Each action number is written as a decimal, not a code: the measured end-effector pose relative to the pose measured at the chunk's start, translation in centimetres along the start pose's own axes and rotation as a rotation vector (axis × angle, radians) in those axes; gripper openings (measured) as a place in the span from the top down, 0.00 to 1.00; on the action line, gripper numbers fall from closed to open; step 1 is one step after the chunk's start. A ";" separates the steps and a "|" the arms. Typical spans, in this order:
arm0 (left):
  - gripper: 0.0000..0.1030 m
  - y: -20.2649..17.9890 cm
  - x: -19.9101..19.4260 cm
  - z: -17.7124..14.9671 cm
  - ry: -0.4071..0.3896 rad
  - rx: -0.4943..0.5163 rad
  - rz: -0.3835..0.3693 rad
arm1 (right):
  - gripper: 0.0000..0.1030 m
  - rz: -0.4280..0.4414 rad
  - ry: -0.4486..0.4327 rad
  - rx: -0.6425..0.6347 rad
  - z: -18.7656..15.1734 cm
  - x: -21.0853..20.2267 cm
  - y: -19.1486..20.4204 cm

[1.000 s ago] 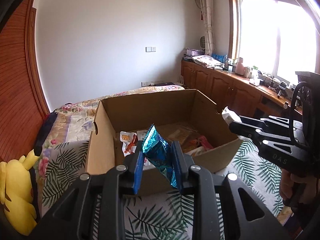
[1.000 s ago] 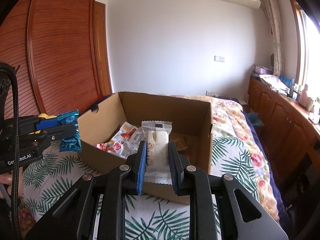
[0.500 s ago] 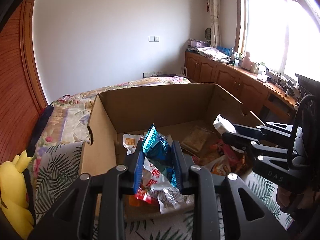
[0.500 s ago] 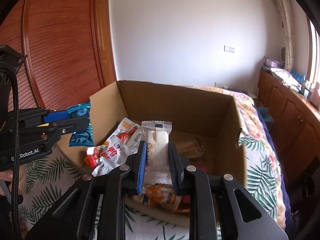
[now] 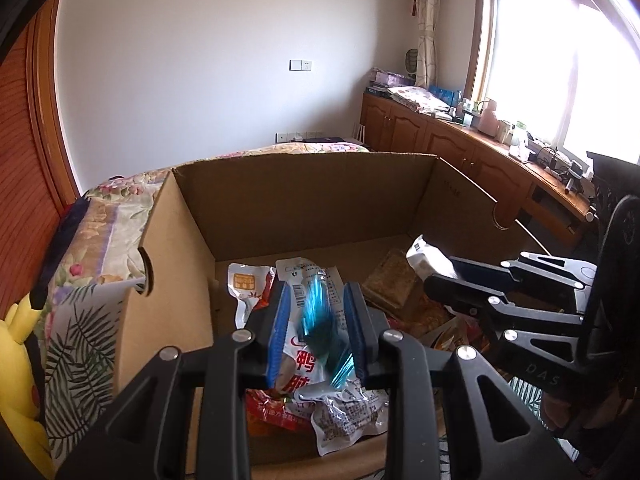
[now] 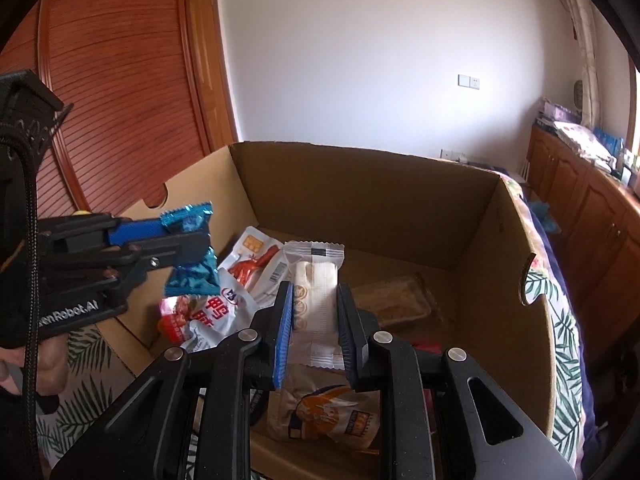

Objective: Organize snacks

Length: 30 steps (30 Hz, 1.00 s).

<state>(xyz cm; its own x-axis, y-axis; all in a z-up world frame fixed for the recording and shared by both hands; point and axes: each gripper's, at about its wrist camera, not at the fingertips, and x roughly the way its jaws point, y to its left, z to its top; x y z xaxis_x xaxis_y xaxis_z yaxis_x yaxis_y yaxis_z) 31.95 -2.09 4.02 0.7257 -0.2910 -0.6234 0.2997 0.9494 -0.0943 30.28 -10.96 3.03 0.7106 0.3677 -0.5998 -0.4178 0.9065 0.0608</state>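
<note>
An open cardboard box [image 5: 304,200] holds several snack packets. My left gripper [image 5: 318,328] is over the box's near left part, its jaws spread wider than the blue foil packet [image 5: 320,320], which is motion-blurred and looks to be slipping down between them. From the right wrist view, the packet [image 6: 192,264] hangs at the left gripper's fingertips. My right gripper [image 6: 316,320] is shut on a white wrapped bar [image 6: 316,292] above the box's near right part; the bar also shows in the left wrist view [image 5: 428,258].
Inside the box lie a white and red pouch [image 6: 224,308], an orange packet [image 6: 324,412] and a brown clear-wrapped cake [image 6: 392,300]. The box [image 6: 516,280] stands on a leaf-print bed cover [image 5: 80,344]. A yellow plush toy [image 5: 20,380] lies at the left.
Both grippers moved forward over the box. The left jaws have spread and the blue packet is now blurred and loose between them. The right gripper still holds the white bar.
</note>
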 end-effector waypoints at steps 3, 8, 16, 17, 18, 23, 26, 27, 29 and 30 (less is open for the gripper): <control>0.72 -0.1 0.2 -0.2 0.003 -0.001 0.001 | 0.78 0.000 0.000 0.006 0.0 0.0 -0.2; 0.68 -0.1 -0.1 -0.1 -0.014 -0.007 0.006 | 0.78 -0.003 -0.009 0.006 -0.1 -0.2 -0.1; 0.68 -0.3 -2.9 -0.5 -0.052 -0.012 0.025 | 0.77 -0.015 -0.051 0.015 -0.2 -2.3 0.7; 0.67 -0.5 -3.5 -0.6 -0.057 -0.009 0.028 | 0.77 -0.014 -0.060 0.017 -0.3 -2.9 0.8; 0.67 -0.7 -4.1 -0.8 -0.063 -0.007 0.031 | 0.76 -0.016 -0.068 0.018 -0.3 -3.4 1.0; 0.62 -1.8 -7.6 -1.7 -0.102 0.007 0.038 | 0.74 -0.020 -0.100 0.023 -1.0 -6.4 2.0; 0.50 -2.4 -9.6 -2.4 -0.133 0.009 0.053 | 0.69 -0.027 -0.117 0.023 -1.7 -8.1 2.5; 0.50 -2.6 -10.1 -2.7 -0.141 0.010 0.060 | 0.67 -0.029 -0.121 0.025 -1.9 -8.6 2.6; 0.47 -2.8 -11.0 -3.3 -0.149 0.009 0.067 | 0.60 -0.039 -0.129 0.032 -2.4 -9.6 2.8; 0.43 -3.0 -11.3 -3.6 -0.153 0.003 0.063 | 0.57 -0.048 -0.134 0.035 -2.6 -10.0 3.0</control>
<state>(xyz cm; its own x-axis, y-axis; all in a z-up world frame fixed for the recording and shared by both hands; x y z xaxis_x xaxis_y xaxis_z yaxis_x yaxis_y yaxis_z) 20.62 -1.24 8.50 0.8290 -0.2457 -0.5024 0.2521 0.9661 -0.0565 20.51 -12.46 7.13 0.7996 0.3456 -0.4910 -0.3630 0.9296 0.0632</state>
